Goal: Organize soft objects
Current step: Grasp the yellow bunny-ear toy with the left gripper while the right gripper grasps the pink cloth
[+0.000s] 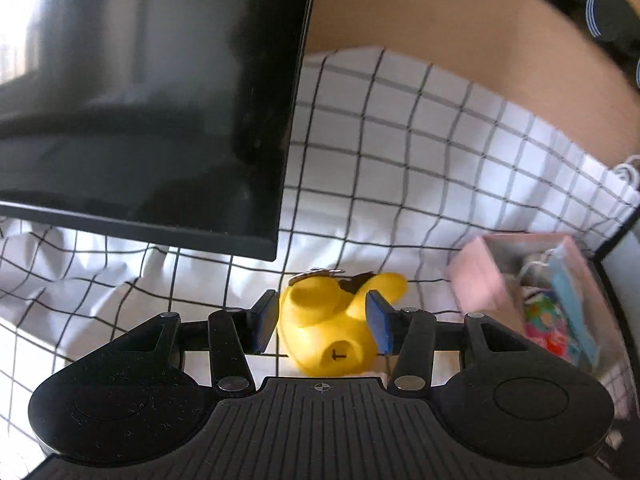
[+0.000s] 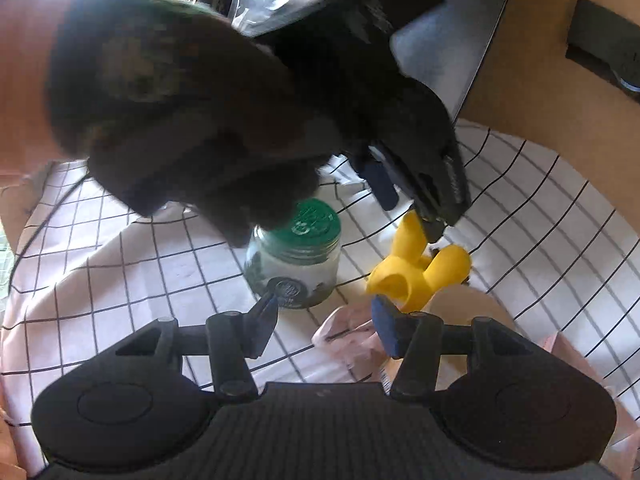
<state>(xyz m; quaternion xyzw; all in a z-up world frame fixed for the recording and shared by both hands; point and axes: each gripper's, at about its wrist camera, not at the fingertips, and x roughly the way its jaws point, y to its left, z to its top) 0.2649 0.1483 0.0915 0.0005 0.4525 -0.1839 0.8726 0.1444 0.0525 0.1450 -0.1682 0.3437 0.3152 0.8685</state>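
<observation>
A yellow soft toy (image 1: 328, 324) with long ears and a keyring lies on the checked cloth (image 1: 420, 152). My left gripper (image 1: 320, 320) is open, its blue pads on either side of the toy; I cannot tell if they touch it. In the right wrist view the left gripper (image 2: 412, 196), held by a dark-gloved hand (image 2: 180, 120), is over the same toy (image 2: 416, 272). My right gripper (image 2: 324, 320) is open and empty, just in front of the toy, above a pink bag (image 2: 360, 344).
A black monitor (image 1: 140, 100) stands at the left. A pink open bag (image 1: 528, 292) with colourful items sits at the right. A glass jar with a green lid (image 2: 300, 256) stands beside the toy. A brown wall is behind the table.
</observation>
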